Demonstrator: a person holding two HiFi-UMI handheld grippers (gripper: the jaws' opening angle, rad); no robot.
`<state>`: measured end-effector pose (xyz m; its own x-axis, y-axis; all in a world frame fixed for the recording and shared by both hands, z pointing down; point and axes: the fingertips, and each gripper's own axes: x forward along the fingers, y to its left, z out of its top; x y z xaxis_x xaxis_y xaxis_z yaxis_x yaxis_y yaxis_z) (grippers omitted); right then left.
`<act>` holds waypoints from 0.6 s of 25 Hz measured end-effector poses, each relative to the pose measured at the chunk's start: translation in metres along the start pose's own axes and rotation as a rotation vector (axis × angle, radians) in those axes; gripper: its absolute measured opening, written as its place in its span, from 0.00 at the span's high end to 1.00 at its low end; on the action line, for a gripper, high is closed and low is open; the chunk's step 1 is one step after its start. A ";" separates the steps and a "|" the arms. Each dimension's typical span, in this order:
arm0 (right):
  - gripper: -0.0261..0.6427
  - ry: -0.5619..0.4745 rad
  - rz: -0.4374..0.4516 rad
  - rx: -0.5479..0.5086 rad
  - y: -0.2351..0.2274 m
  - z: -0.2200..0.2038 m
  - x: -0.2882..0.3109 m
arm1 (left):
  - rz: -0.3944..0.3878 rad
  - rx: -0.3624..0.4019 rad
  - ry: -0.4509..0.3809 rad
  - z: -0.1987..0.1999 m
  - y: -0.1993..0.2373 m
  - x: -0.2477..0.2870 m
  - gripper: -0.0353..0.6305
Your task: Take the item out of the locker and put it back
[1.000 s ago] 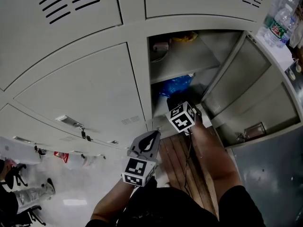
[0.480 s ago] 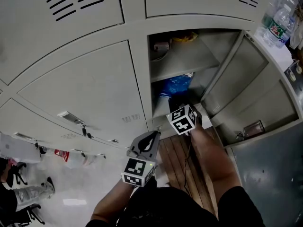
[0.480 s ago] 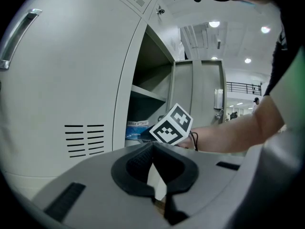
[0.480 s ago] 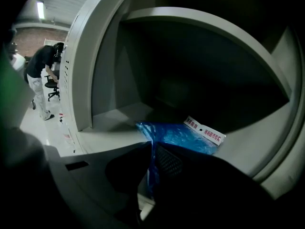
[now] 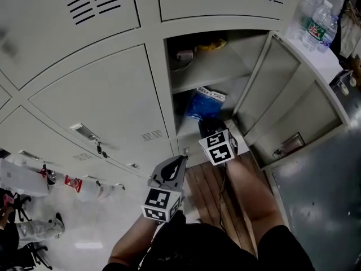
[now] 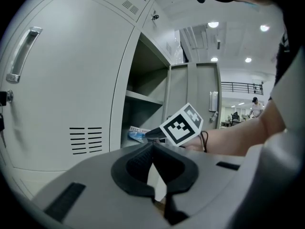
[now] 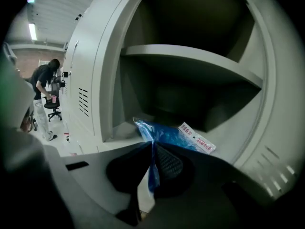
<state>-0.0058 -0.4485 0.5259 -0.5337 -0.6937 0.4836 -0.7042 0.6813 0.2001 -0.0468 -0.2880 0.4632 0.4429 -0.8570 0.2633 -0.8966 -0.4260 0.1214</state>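
Observation:
A blue plastic bag (image 5: 201, 101) with a white label lies on the lower shelf of the open locker (image 5: 163, 83). My right gripper (image 5: 210, 127) reaches into that compartment. In the right gripper view its jaws have just been closing, and the right gripper (image 7: 152, 146) is shut on a fold of the blue bag (image 7: 174, 135), which stretches away from the pads. The left gripper view shows the bag (image 6: 137, 134) beside the right gripper's marker cube (image 6: 181, 124). My left gripper (image 5: 172, 171) hangs outside the locker, lower left, and the left gripper (image 6: 152, 145) is shut on nothing.
The upper shelf holds a yellow item (image 5: 212, 43) and a small pale thing (image 5: 185, 55). The locker door (image 5: 282, 89) swings open to the right. Bottles (image 5: 317, 22) stand top right. Closed doors with keys (image 5: 99, 149) are on the left. A person (image 7: 45, 92) stands far left.
The right gripper has closed on the blue bag and drawn back a little; the bag now sits further forward with its white label showing. The left gripper shifted slightly.

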 end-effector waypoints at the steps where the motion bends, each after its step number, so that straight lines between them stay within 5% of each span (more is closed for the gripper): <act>1: 0.93 -0.011 0.001 0.012 0.001 0.000 -0.006 | 0.003 0.002 -0.004 0.001 -0.002 -0.003 0.94; 15: 0.93 -0.149 0.053 0.110 0.041 0.008 -0.121 | 0.066 -0.060 -0.072 0.005 -0.042 -0.064 0.94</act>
<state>0.0261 -0.3389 0.4684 -0.6292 -0.6900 0.3577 -0.7159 0.6937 0.0790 -0.0375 -0.2162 0.4368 0.3801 -0.9022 0.2037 -0.9218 -0.3514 0.1635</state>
